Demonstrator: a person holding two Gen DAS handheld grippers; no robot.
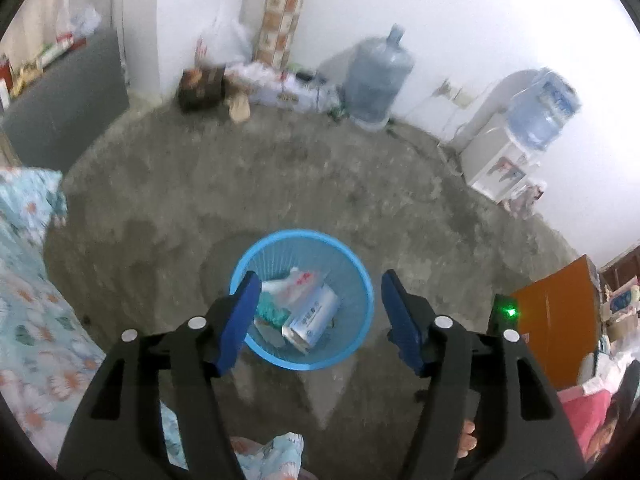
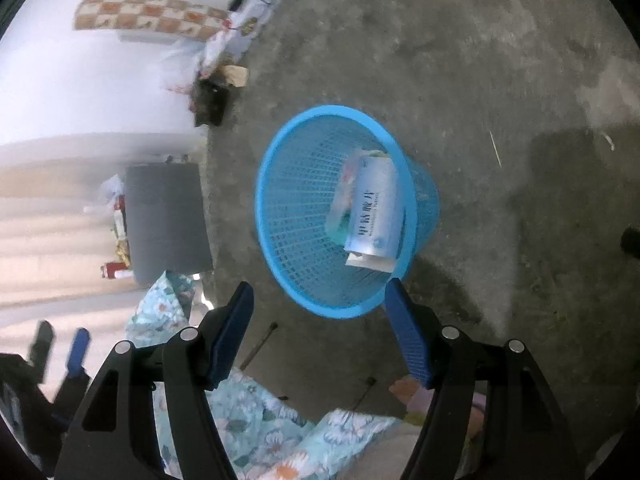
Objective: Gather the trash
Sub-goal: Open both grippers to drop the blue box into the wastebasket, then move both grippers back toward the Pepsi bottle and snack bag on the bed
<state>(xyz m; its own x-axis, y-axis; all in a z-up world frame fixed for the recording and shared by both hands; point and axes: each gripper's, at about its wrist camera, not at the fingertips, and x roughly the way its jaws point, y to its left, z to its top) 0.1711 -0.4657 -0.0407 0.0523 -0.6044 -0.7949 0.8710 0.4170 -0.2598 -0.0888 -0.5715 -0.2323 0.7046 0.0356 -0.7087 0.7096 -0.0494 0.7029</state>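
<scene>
A blue mesh wastebasket (image 1: 303, 300) is sitting on the concrete floor (image 1: 280, 184), lower centre of the frame, holding a white carton (image 1: 316, 316). The left gripper (image 1: 318, 316) and the right gripper (image 2: 320, 312) are hovering above with jaws apart, empty.

The white and pale-blue cardboard box (image 2: 374, 208) lying inside the blue plastic mesh basket (image 2: 296, 208) carries a line of large dark Chinese characters along its face, with a smaller line of Latin lettering beneath; both are too blurred to read reliably. Printing on the water bottle label (image 1: 558, 96) is illegible.
</scene>
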